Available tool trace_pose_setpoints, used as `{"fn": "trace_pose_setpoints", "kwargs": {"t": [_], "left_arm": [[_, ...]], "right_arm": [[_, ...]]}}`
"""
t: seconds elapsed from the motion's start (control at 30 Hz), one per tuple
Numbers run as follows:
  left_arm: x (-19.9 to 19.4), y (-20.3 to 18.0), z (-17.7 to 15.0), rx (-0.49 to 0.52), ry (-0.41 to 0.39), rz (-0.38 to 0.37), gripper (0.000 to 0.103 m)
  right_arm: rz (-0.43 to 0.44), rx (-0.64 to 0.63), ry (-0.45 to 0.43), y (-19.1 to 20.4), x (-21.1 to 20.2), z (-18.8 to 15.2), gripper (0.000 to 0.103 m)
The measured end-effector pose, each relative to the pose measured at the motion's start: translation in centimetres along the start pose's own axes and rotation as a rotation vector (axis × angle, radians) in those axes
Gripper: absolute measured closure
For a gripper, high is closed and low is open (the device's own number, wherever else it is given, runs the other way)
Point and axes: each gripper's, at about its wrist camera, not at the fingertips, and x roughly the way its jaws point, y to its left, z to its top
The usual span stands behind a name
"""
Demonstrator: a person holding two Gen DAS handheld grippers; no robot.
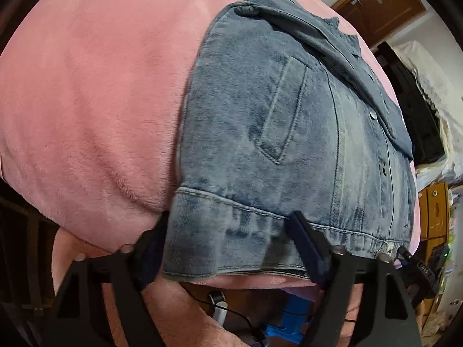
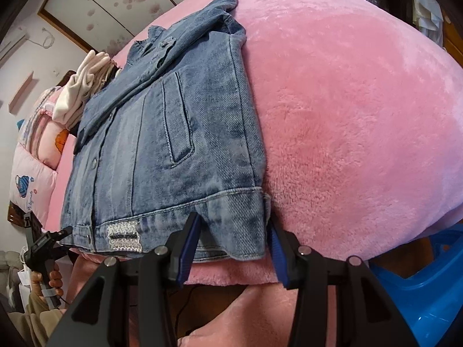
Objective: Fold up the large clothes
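Jacket (image 1: 289,133), faded blue denim, lies buttoned with sleeves folded in on the pink bed (image 1: 86,101). My left tongs (image 1: 228,248) and right tongs (image 2: 234,248) gape wide, straddling its hem corners.

A blue denim jacket (image 1: 289,133) lies front up on a pink plush blanket (image 1: 95,110), its sleeve folded across the chest and a slanted welt pocket (image 1: 285,110) showing. The left gripper (image 1: 231,240) sits at the jacket's hem band (image 1: 231,231), jaws spread wide, one finger on each side of the hem corner. Below the blanket edge, a blue plastic object (image 1: 292,318) and black cables (image 1: 231,315) show.
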Motion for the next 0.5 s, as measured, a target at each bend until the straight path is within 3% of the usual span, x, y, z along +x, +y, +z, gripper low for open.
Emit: {"fn": "trace_pose_setpoints", "kwargs": {"t": [0.07,0.1,0.17,0.3,0.33,0.4,0.5], "left_arm": [[-0.2,-0.5,0.2,0.009,0.018,0.020,0.050],[-0.4,-0.8,0.2,0.013,0.024,0.027,0.052],[-0.9,-1.7,0.4,0.032,0.035,0.101,0.070],[-1.3,-2.9,1.1,0.033,0.068,0.139,0.082],[-1.7,-3.2,1.3,0.016,0.072,0.098,0.091],[-2.5,-3.6,1.7,-0.005,0.074,0.087,0.092],[-4.3,-3.8,2.3,-0.057,0.064,-0.020,0.094]], "right_arm": [[-0.014,-0.024,-0.002,0.3,-0.2,-0.1,0.064],[-0.033,-0.053,-0.007,0.7,-0.4,-0.2,0.068],[-0.061,-0.098,-0.017,1.3,-0.9,-0.4,0.076],[-0.063,-0.154,-0.054,2.5,-2.4,-0.3,0.091],[-0.046,-0.163,-0.070,2.9,-3.0,-0.2,0.093],[-0.018,-0.175,-0.103,3.8,-4.4,0.4,0.093],[0.038,-0.184,-0.158,5.1,-6.5,1.7,0.094]]}}
